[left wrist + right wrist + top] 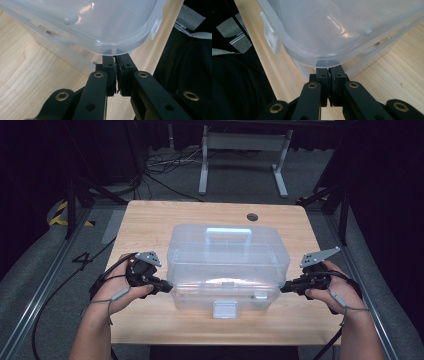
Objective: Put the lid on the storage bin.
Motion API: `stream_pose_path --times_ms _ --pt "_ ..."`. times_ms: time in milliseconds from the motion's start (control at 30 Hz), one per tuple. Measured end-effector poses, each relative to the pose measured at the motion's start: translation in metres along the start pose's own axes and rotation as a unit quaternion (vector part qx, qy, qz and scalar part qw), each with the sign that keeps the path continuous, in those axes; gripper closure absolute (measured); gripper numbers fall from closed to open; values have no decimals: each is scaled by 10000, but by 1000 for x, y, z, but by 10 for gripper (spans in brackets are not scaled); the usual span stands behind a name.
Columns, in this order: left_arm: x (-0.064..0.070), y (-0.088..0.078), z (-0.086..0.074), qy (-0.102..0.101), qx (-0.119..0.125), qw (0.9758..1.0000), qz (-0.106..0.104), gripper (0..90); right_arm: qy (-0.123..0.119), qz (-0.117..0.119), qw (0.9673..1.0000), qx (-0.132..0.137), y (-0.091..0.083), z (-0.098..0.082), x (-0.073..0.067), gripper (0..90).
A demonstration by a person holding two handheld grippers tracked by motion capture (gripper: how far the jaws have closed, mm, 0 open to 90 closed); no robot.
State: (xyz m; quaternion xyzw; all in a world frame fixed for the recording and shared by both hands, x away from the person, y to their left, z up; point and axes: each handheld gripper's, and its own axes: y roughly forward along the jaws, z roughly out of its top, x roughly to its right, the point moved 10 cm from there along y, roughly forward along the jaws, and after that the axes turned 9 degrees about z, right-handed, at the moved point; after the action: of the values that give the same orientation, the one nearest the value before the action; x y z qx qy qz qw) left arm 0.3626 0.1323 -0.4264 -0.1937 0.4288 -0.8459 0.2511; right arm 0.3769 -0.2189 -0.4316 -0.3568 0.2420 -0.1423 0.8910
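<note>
Both tools flank a clear plastic box point(227, 267): the left tool point(168, 288) meets its left end and the right tool point(283, 289) its right end, each with tips tucked just under the overhanging lid rim. Each tool's jaws are clenched together, pads meeting with nothing between them, as both gripper views show point(116, 61) point(329, 72). Between the tools the box point(100, 25) point(342, 27) stands upright, lid closed, its long axis running from one tool to the other, its handle point(229, 236) on top and its front latch point(224, 309) facing the person. Beneath it all lies the wooden surface point(150, 225).
</note>
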Motion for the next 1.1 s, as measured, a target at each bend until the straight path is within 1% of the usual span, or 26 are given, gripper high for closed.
stream_pose_path --times_ms 267,367,700,867,967,1100 --pt "0 2 -4 26 -123 9999 -44 860 -18 8 9999 -162 2 -4 0 870" --pt "0 3 -4 21 -124 9999 -34 861 -36 -1 9998 -218 2 -5 0 872" --pt "-1 5 -9 56 -301 9995 -50 870 -78 83 9991 -409 5 -11 -2 879" --pt "0 6 -11 52 -359 9993 -89 880 -83 103 9989 -453 5 -12 -2 878" --pt "-1 7 -13 102 -436 9990 -78 880 -100 120 9985 -527 6 -14 -2 878" --pt "-1 8 -14 105 -485 9987 -72 880 -127 133 9981 -584 7 -15 -2 879"
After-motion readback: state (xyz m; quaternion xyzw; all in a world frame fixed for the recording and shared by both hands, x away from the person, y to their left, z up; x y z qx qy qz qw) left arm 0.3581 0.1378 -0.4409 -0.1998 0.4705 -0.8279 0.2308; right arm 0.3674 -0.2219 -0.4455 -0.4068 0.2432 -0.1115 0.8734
